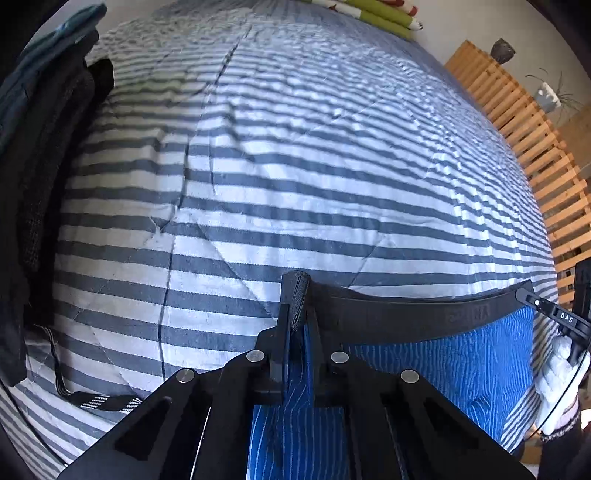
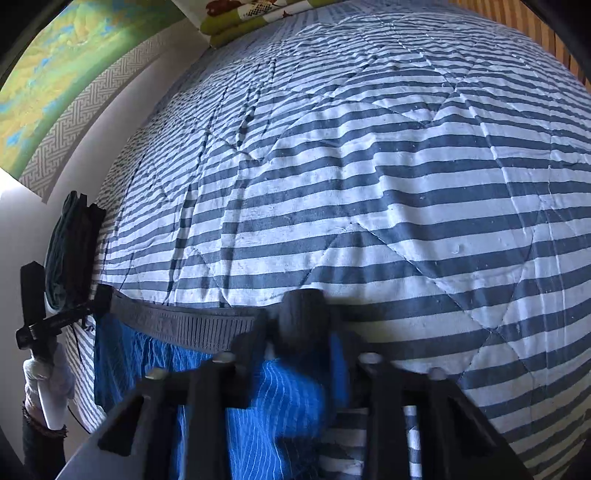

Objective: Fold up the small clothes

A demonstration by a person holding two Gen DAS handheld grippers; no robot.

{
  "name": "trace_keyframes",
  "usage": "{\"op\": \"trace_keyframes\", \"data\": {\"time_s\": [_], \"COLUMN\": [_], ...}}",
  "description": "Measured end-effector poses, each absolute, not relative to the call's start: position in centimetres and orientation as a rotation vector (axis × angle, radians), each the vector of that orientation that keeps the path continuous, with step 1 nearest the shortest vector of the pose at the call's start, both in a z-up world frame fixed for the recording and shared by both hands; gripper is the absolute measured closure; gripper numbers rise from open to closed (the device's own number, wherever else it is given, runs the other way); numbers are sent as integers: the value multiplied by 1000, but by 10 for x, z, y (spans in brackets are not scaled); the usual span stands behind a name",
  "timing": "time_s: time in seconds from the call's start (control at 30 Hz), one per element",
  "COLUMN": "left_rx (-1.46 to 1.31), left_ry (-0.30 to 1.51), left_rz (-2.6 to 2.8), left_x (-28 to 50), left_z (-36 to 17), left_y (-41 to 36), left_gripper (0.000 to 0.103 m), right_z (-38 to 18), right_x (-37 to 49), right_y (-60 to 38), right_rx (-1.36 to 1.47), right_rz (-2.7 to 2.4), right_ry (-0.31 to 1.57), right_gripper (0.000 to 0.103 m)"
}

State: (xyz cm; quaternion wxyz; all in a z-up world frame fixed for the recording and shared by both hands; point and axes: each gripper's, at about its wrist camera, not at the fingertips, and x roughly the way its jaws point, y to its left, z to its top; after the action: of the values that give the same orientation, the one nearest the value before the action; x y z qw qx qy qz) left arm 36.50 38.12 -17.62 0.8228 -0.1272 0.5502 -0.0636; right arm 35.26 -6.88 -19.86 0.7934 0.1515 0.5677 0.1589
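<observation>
A pair of blue pinstriped boxer shorts [image 1: 443, 369] with a black waistband [image 1: 406, 310] hangs stretched between both grippers above the striped quilt [image 1: 295, 166]. My left gripper [image 1: 295, 295] is shut on the waistband's left end. The right gripper [image 1: 576, 306] shows at the far right edge of that view, holding the other end, with a white-gloved hand [image 1: 557, 373] below it. In the right wrist view my right gripper [image 2: 301, 306] is shut on the waistband [image 2: 192, 325], blue cloth [image 2: 273, 402] hanging under it. The left gripper [image 2: 99, 299] pinches the far end at the left.
A stack of dark folded clothes [image 1: 40, 166] lies at the bed's left edge, also seen as dark folded clothes [image 2: 70, 251]. A green patterned pillow [image 1: 380, 14] lies at the head. A wooden slat frame [image 1: 535, 155] runs along the right. A black strap [image 1: 107, 402] lies on the quilt.
</observation>
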Motion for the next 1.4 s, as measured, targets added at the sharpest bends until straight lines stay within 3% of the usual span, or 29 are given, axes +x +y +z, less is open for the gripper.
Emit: {"op": "trace_keyframes", "data": {"time_s": [0.17, 0.47, 0.73, 0.9, 0.97, 1.03, 1.2, 1.27, 1.33, 1.4], "left_rx": [-252, -223, -164, -171, -191, -195, -297, -298, -285, -289], "left_ry": [1043, 672, 608, 710, 811, 970, 1096, 1114, 1138, 1149], "left_rz": [-174, -294, -354, -285, -255, -129, -29, -52, -58, -72], "left_x": [324, 192, 121, 163, 201, 241, 262, 259, 259, 258], "left_z": [-112, 61, 108, 62, 16, -45, -123, -132, -141, -147], "left_y": [384, 385, 384, 405, 416, 433, 468, 467, 465, 463], "left_gripper": [98, 98, 98, 96, 93, 84, 84, 78, 61, 57], "right_z": [-137, 25, 83, 51, 15, -28, -118, -136, -151, -163], "right_x": [320, 196, 108, 122, 146, 176, 226, 231, 234, 236], "right_y": [-66, -71, -69, -38, -18, -4, -23, -33, -43, -48], "right_rx": [303, 215, 124, 42, -3, -40, 103, 151, 196, 256], "right_rz": [371, 389, 345, 296, 295, 277, 289, 303, 321, 340], "right_ry": [1070, 685, 521, 567, 662, 780, 1047, 1099, 1154, 1206], "right_gripper": [98, 98, 98, 96, 86, 74, 74, 74, 74, 73]}}
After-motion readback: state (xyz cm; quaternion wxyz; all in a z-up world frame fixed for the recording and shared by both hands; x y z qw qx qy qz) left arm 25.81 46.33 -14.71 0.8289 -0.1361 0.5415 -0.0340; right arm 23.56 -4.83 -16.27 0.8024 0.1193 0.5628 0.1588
